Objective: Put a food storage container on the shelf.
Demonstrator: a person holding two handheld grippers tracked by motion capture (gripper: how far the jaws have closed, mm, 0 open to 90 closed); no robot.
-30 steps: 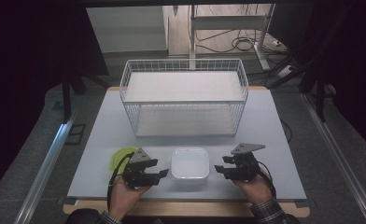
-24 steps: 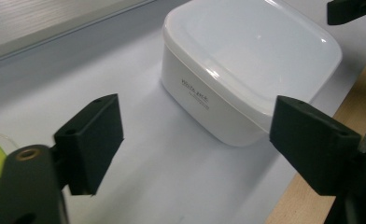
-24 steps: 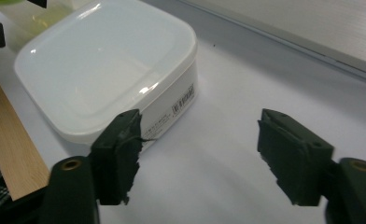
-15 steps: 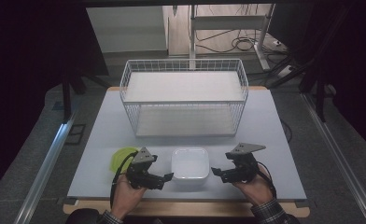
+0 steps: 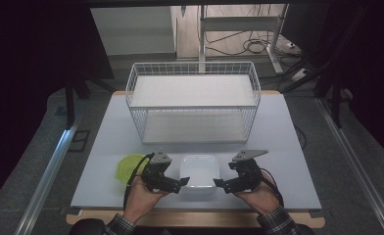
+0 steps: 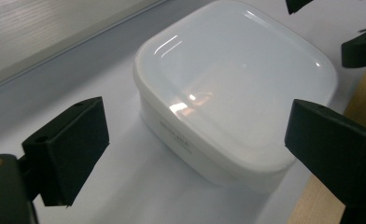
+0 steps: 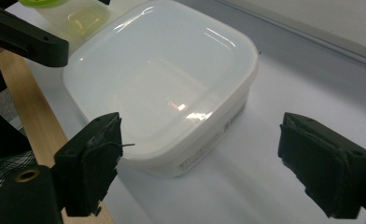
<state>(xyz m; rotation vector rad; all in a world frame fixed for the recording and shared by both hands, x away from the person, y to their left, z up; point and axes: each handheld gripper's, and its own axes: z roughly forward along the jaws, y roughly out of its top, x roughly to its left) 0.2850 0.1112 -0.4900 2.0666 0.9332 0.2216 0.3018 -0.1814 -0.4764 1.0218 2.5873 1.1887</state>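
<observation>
A: Two claws, left claw [image 5: 184, 182] and right claw [image 5: 218, 184], flank the white lidded container [image 5: 199, 175] at the desk's [image 5: 111, 147] near edge, jaws spread after just opening, nothing pinched.

B: Risk?

A: I'd guess the glossy lid is slippery; a lopsided squeeze could skid the container off the near edge, or sideways toward the green-lidded tub [image 5: 129, 168] to its left.

B: And the wire basket [image 5: 193, 100]?

A: Well apart, safe.
</observation>
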